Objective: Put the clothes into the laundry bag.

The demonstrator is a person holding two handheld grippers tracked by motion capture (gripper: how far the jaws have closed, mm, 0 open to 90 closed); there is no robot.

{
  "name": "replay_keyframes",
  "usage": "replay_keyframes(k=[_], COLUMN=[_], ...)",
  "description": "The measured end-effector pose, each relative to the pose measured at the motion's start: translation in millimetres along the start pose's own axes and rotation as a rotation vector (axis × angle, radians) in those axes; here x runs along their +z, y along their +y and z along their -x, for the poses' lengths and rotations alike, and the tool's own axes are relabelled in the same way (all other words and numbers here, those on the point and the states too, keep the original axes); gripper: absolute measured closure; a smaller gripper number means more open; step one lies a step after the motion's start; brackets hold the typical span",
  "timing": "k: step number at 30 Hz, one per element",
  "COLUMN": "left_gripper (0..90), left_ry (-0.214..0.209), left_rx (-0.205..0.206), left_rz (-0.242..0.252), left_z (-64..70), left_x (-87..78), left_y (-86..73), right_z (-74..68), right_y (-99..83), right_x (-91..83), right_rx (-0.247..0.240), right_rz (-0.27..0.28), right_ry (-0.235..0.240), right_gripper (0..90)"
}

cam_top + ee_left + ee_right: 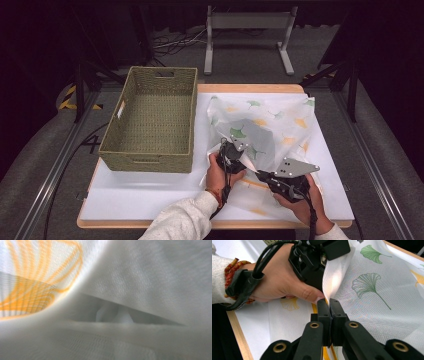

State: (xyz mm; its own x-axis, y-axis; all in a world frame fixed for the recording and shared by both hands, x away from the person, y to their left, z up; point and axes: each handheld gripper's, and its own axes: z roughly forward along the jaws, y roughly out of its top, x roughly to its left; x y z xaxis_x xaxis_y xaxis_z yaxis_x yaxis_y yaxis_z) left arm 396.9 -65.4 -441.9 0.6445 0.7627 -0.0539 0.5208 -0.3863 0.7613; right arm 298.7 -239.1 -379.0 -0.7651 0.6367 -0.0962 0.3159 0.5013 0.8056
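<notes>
A white-topped table (150, 192) with a wooden edge stands in a dark room, a woven basket (150, 117) on its left half. Right of the basket, spread over most of the table's right half, lies a thin white cloth (280, 117) printed with green and orange ginkgo leaves, its near part lifted and bunched between the two hands.

The cloth looks very light, soft and limp, a fine mesh weave that lets the table show through it. It will likely sag and fold wherever it is not held, and could slip out of a weak pinch. An edge or corner seems the best place to take it, since a hold in the middle would only gather it into a bunch.

The right gripper (329, 302) has its jaws pressed together on a folded edge of the cloth, which rises from between their tips (the fabric there stands up in a narrow ridge). The left gripper (232, 155) sits just beyond, against the raised fold; in its own view the cloth (150, 277) lies right against the lens, so whether its jaws are apart or together cannot be told.
</notes>
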Motion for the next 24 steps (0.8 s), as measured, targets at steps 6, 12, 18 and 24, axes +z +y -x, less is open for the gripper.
replay_keyframes(k=[6, 12, 18, 24], left_gripper=[61.0, 73.3, 79.1, 85.3], left_ry=[-0.095, -0.116, -0.141, -0.148], left_rx=[0.04, 0.123, 0.209, 0.262], left_rz=[-0.003, -0.019, -0.012, -0.023], left_z=[1.5, -9.1, -18.2, -14.3], left_x=[-23.5, -50.8, -75.3, -77.6], left_y=[-5.4, -20.7, -38.1, -48.5], right_z=[0.8, -3.5, -6.6, -8.5], right_y=[1.6, 4.6, 7.3, 9.8], right_x=[-6.0, -7.3, -8.5, -10.8], right_rx=[-0.003, -0.014, -0.022, -0.023], right_rz=[0.015, 0.017, 0.023, 0.046], right_ry=[0.001, 0.013, 0.032, 0.027], right_gripper=[89.1, 89.1, 89.1, 89.1])
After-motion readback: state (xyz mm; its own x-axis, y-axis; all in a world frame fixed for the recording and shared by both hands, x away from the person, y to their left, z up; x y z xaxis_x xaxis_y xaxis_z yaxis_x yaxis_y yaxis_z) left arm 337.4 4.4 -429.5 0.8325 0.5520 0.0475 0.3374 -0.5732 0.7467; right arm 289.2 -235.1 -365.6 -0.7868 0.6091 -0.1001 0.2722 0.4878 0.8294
